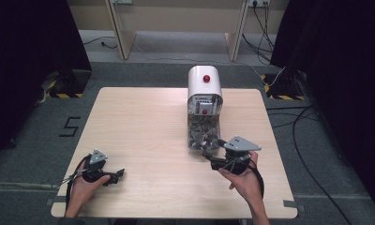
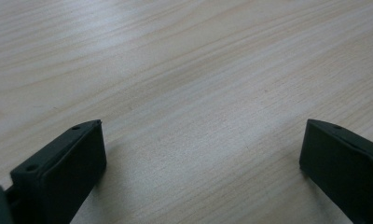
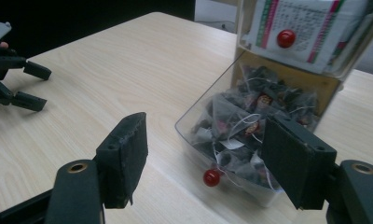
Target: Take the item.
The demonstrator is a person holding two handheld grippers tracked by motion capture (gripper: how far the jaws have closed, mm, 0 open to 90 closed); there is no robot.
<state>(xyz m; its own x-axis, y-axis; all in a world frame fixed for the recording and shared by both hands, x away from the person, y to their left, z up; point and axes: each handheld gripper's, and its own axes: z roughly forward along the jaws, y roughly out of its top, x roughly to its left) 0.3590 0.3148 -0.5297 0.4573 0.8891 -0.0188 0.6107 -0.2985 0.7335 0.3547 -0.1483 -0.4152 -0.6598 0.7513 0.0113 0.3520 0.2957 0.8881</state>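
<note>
Right tongs [image 3: 203, 158]: held apart, empty, at the tea-bag dispenser's [image 3: 250, 140] clear drawer.
Left tongs [image 2: 201, 154]: held apart, empty, over the tabletop [image 2: 175, 70].

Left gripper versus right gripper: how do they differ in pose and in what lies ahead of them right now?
The left gripper lies near the table's front left corner with bare wood between its jaws; the right gripper is at the tea bag dispenser. The right gripper aims at the dispenser's clear open drawer, full of tea bags, just above its red knob; the left gripper aims across the tabletop. Both stand open, holding nothing.
</note>
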